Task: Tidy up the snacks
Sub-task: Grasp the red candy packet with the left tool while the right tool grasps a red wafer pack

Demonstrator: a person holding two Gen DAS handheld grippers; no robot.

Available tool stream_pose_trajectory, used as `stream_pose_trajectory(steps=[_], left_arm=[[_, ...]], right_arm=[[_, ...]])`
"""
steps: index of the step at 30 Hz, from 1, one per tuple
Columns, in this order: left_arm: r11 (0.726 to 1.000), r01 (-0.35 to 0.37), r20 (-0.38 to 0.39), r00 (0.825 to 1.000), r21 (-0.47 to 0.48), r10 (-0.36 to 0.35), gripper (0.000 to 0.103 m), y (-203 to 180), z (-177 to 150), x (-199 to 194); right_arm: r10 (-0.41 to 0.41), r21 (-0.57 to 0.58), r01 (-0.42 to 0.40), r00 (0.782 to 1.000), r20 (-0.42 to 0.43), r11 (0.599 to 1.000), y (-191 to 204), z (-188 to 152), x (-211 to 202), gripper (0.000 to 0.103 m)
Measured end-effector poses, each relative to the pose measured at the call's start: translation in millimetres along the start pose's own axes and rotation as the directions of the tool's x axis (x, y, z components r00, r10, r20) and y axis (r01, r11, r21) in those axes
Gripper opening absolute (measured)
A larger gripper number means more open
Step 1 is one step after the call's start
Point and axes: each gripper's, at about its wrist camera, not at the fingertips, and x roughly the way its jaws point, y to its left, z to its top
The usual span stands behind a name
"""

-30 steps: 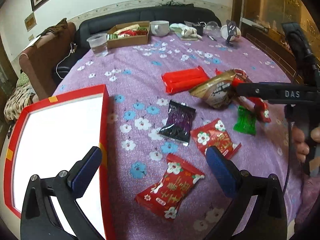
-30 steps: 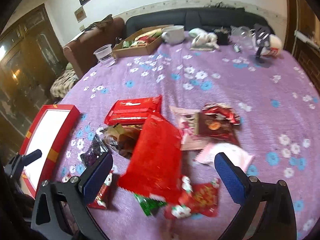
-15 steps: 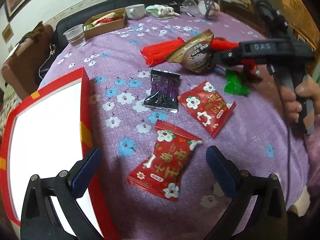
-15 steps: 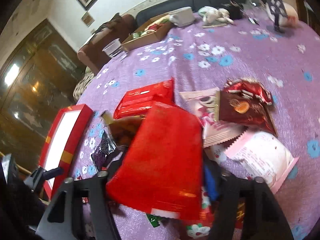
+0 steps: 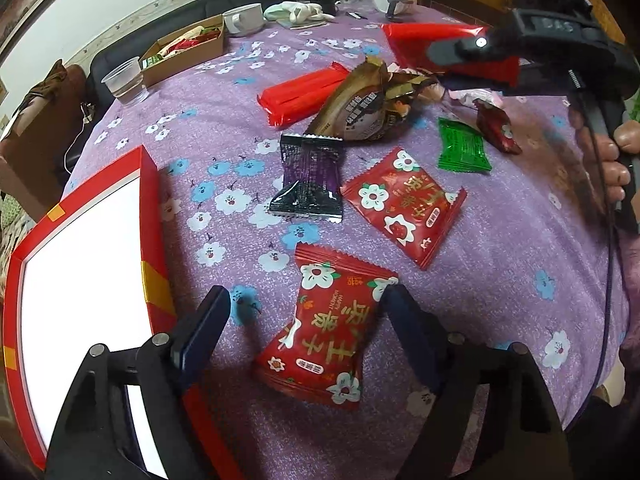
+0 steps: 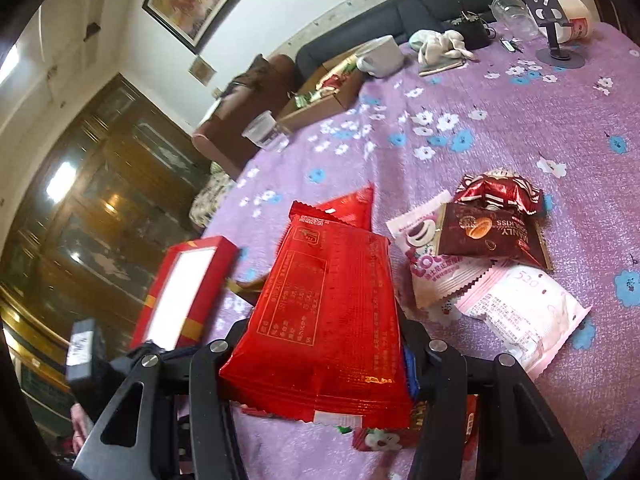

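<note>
Snacks lie scattered on the purple cloth (image 5: 520, 240); the left gripper (image 5: 304, 320) hangs wide open around a flowered red packet (image 5: 328, 336), light, crinkly and slippery, best pinched across its middle. From the right wrist, the right gripper (image 6: 316, 364) is clamped on a big red pouch (image 6: 328, 304), lifted above the pile, with the red box (image 6: 176, 280) off to the left.

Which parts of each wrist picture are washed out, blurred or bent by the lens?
Left wrist view: the red cardboard box has a white inside blown out to featureless glare, and the far sofa edge curves. Right wrist view: the clear plastic cup and brown cardboard tray are smeared, while the glossy red foil packet in the right tool stays sharp.
</note>
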Motion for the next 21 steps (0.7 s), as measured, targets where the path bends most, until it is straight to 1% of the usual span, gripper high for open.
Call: stream_pose_trajectory(steps=[4, 7, 10, 13, 14, 16, 17, 19, 20, 21], left_arm=[[1.000, 0.004, 0.006, 1.000, 0.019, -0.004, 0.080, -4.3, 2.8, -3.7], [0.999, 0.008, -0.008, 1.000, 0.032, -0.007, 0.080, -6.3, 4.8, -0.8], [1.000, 0.014, -0.026, 1.000, 0.023, -0.013, 0.080, -3.7, 7.5, 5.9], [1.000, 0.022, -0.029, 0.999, 0.021, -0.021, 0.080, -2.9, 7.5, 6.0], [0.999, 0.028, -0.030, 0.999, 0.021, -0.027, 0.077, -2.9, 7.0, 5.7], [0.998, 0.067, -0.033, 0.997, 0.008, -0.067, 0.061, -2.0, 6.8, 5.7], [0.996, 0.089, -0.034, 0.996, -0.001, -0.088, 0.058, -1.9, 6.5, 5.2], [0.993, 0.114, -0.030, 0.993, -0.011, -0.115, 0.045, -2.7, 5.9, 4.7], [0.993, 0.115, -0.028, 0.993, -0.012, -0.116, 0.044, -3.6, 5.1, 3.8], [0.993, 0.118, -0.022, 0.993, -0.011, -0.118, 0.039, -4.4, 4.1, 3.0]], right_arm=[[0.008, 0.006, -0.008, 1.000, 0.004, 1.000, 0.5, 0.3, -2.9, 0.054], [0.013, 0.016, -0.013, 1.000, 0.012, 1.000, -0.6, 0.0, -5.2, 0.054], [0.012, 0.015, -0.013, 1.000, 0.022, 1.000, 0.5, 0.0, -7.0, 0.054], [0.013, 0.022, -0.013, 1.000, 0.026, 1.000, -0.5, 0.6, -7.3, 0.054], [0.012, 0.023, -0.013, 1.000, 0.027, 1.000, -0.9, 0.4, -7.7, 0.054], [0.012, 0.025, -0.012, 1.000, 0.028, 1.000, -0.7, 0.3, -7.4, 0.054], [0.009, 0.025, -0.010, 1.000, 0.030, 1.000, -0.6, 0.3, -7.6, 0.054], [-0.001, 0.021, 0.000, 0.999, 0.043, 1.000, -0.1, 0.9, -9.2, 0.054], [0.000, 0.020, -0.001, 0.999, 0.049, 1.000, 0.1, 0.8, -10.1, 0.054], [0.002, 0.020, -0.003, 0.998, 0.060, 1.000, 0.3, 1.2, -11.7, 0.054]])
